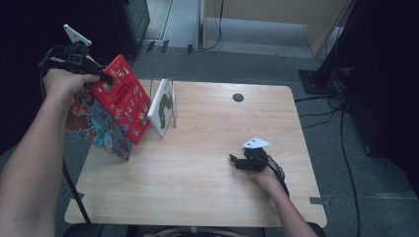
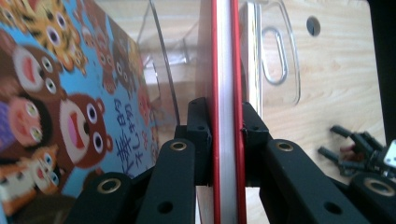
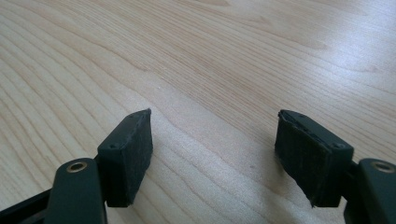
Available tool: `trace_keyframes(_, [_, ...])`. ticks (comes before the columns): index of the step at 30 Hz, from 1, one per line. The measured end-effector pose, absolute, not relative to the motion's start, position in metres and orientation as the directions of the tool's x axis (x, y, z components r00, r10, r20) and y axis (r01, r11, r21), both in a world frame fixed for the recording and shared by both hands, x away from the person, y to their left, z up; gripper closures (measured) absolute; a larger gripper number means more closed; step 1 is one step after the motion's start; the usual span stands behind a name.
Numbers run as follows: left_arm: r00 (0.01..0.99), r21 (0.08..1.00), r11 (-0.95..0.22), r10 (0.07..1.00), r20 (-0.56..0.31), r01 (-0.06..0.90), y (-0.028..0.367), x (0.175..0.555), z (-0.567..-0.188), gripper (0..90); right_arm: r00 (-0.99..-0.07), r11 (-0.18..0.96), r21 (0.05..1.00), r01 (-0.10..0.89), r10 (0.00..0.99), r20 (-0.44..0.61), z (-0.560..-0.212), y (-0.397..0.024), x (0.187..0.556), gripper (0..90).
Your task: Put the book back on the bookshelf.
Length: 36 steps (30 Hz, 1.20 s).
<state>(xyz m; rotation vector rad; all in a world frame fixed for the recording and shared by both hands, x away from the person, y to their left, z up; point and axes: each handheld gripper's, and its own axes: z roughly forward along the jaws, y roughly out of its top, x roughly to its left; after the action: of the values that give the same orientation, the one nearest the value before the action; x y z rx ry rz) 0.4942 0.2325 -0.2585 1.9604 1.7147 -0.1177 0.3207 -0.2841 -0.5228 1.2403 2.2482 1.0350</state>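
Pads of the left gripper [image 2: 226, 135] are pressed onto both covers of the red book [image 1: 122, 96], its red-edged spine running straight up between the two jaws in the left gripper view, so the hold is a firm pinch near one edge rather than around the middle. Seen from the high view, that book hangs tilted at the table's [image 1: 207, 163] far-left corner, its lower edge close to the blue book [image 1: 94, 126] with cartoon animals, which leans beside it, and near the clear acrylic stand [image 2: 275, 56] where a white book [image 1: 163, 106] already sits upright. The step looks like slotting the red book into the stand next to the white one. Doing it well would call for keeping the pinch tight, since a book held at its edge tends to swing or fan open, and for turning the wrist until the spine is upright before lowering it. The bottom edge should be aimed at the free gap between the stand's dividers, clear of the blue book so that one is not knocked over. The right gripper [image 1: 237, 162] rests low over bare wood near the table's right side, jaws spread with nothing between them; it could steady the stand if it slides.
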Motion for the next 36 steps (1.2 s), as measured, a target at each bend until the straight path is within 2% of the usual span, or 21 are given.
trace_keyframes(16, [0.169,0.339,-0.040,0.917,-0.361,0.940,0.225,0.517,-0.273,79.9,-0.544,0.343,0.750,0.566,0.839,0.026,-0.523,-0.284,0.321,27.4])
trace_keyframes(21, [0.160,0.385,-0.013,0.923,-0.351,0.923,0.225,0.517,-0.274,79.9,-0.544,0.343,0.750,0.566,0.838,0.027,-0.523,-0.284,0.321,27.4])
trace_keyframes(30, [0.156,0.371,-0.015,0.923,-0.353,0.928,0.226,0.518,-0.280,79.8,-0.543,0.343,0.750,0.566,0.839,0.027,-0.523,-0.284,0.321,27.4])
trace_keyframes(36, [0.159,0.323,-0.039,0.922,-0.353,0.946,0.227,0.518,-0.280,79.0,-0.544,0.343,0.749,0.566,0.839,0.027,-0.523,-0.284,0.321,27.4])
